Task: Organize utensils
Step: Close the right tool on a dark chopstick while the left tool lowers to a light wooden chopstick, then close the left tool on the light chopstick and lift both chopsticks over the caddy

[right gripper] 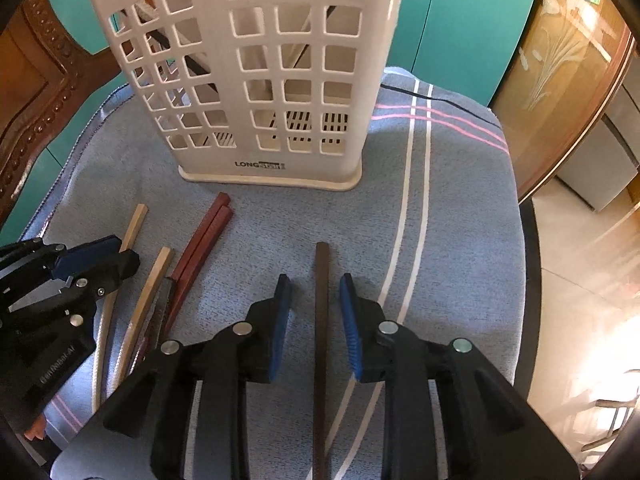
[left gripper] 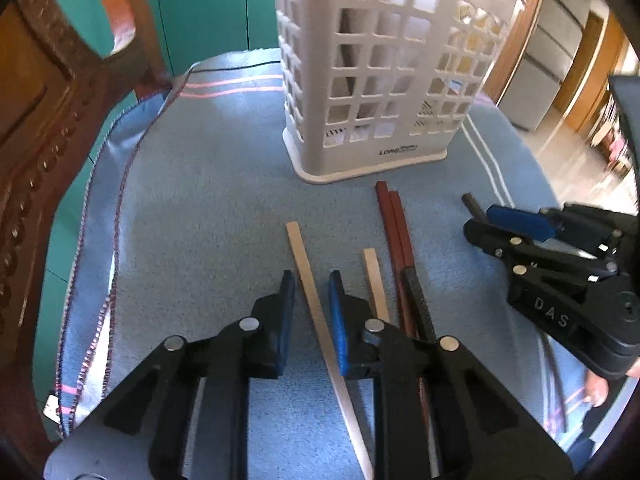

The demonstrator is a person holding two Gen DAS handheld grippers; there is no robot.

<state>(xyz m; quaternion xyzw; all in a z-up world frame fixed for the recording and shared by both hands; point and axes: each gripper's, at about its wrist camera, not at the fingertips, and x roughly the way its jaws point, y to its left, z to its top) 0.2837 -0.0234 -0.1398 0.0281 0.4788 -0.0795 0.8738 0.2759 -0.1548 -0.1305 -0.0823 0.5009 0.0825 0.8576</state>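
The cloth (right gripper: 280,220) is blue-grey with thin pink stripes and paired white stripes crossing them, and a dark stitched hem. The utensil holder (right gripper: 256,80) is off-white plastic pierced by a grid of square holes, with dark lettering at its base. Two chopsticks (left gripper: 316,304) are pale wood, two chopsticks (right gripper: 204,240) are reddish-brown, and one chopstick (right gripper: 321,320) is dark brown. Each hand-held gripper (right gripper: 314,300) is black with blue pads (right gripper: 352,332). The cabinets (right gripper: 460,20) behind are teal.

Chopsticks (right gripper: 192,256) before basket (right gripper: 256,80), on cloth (right gripper: 460,200)
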